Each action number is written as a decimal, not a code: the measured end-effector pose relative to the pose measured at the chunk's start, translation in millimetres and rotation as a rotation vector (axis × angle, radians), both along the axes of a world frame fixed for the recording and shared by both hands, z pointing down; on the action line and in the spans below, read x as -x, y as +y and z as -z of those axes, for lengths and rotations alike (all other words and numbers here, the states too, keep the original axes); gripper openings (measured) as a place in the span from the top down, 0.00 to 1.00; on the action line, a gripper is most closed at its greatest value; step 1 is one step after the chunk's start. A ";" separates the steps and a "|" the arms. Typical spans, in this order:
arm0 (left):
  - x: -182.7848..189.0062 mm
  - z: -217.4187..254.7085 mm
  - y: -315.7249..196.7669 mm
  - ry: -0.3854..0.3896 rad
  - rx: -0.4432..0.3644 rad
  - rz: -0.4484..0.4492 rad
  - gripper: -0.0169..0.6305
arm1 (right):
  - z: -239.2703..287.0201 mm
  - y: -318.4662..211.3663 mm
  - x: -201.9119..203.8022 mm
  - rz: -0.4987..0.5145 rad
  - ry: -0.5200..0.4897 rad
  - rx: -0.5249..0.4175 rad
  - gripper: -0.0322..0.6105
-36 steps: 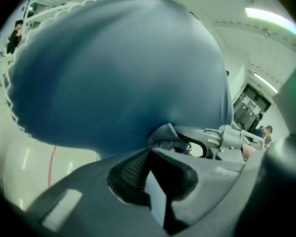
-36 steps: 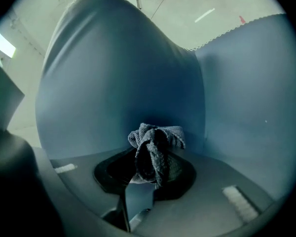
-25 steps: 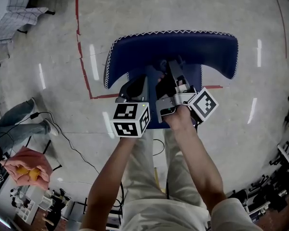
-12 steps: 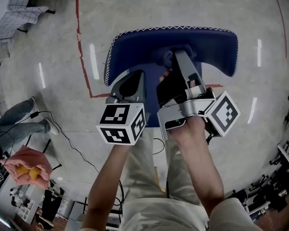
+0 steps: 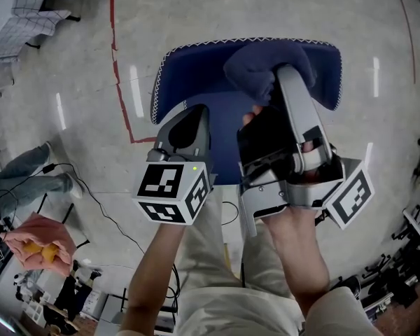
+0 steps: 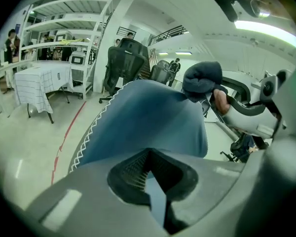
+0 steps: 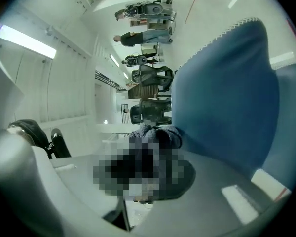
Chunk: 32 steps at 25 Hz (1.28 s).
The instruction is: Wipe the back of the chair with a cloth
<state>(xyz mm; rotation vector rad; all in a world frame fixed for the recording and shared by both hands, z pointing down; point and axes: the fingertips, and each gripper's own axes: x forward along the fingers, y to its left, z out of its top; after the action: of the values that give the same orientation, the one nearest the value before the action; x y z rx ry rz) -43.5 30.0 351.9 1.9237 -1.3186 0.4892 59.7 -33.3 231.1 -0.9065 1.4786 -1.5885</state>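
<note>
Blue chair [image 5: 196, 75] stands on a pale floor [image 5: 70, 138], its back edged with white zigzag stitching. The person stands directly behind it, legs below the seat in the head view.

Right gripper [image 5: 281, 74]: fingers clamped on a bunched dark blue cloth [image 5: 260, 65]. The cloth is pressed against the upper part of the chair back, right of centre, and covers a stretch of the stitched top edge. The gripper body and the hand holding it block much of the seat's right half from the head view.

Left gripper [image 5: 189, 114]: fingers together with nothing between them, held over the left side of the chair below the back's top edge. Its marker cube [image 5: 171, 191] hides the seat's near edge.

Surroundings:
- Red tape line [image 5: 119, 68] on the floor, running under the chair's left side.
- A black cable [image 5: 101, 212] trails across the floor at left, near a seated person's legs [image 5: 24, 177].
- A worktop under a checked sheet [image 6: 39, 83], white shelving [image 6: 64, 28] and black office chairs [image 6: 126, 63] stand well beyond the chair.
</note>
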 end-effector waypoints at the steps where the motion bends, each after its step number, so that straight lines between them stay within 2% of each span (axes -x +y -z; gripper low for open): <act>1: -0.7 -1.2 1.1 -0.002 0.000 0.000 0.97 | 0.0 3.0 -3.1 0.007 0.024 -0.010 0.79; 5: -6.0 -10.1 6.9 -0.011 0.011 -0.012 0.97 | -19.7 21.9 -16.0 0.020 0.096 0.015 0.79; 16: -33.2 -39.9 18.5 -0.012 0.059 -0.060 0.97 | -140.8 68.6 -31.1 0.050 0.163 0.220 0.79; 19: -43.1 -53.0 23.5 0.011 0.095 -0.063 0.97 | -175.9 78.1 -40.6 0.043 0.185 0.281 0.79; 24: -49.7 -82.3 33.2 -0.010 0.138 -0.075 0.97 | -237.1 84.4 -52.7 0.033 0.230 0.373 0.79; 32: -55.6 -112.9 33.5 -0.026 0.156 -0.099 0.97 | -318.3 84.5 -58.5 0.051 0.299 0.486 0.79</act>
<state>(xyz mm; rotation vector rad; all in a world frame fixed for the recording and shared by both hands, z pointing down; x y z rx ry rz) 12.2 63.5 464.9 1.8645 -1.1695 0.6496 118.2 51.2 549.5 -1.4416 1.3351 -1.9594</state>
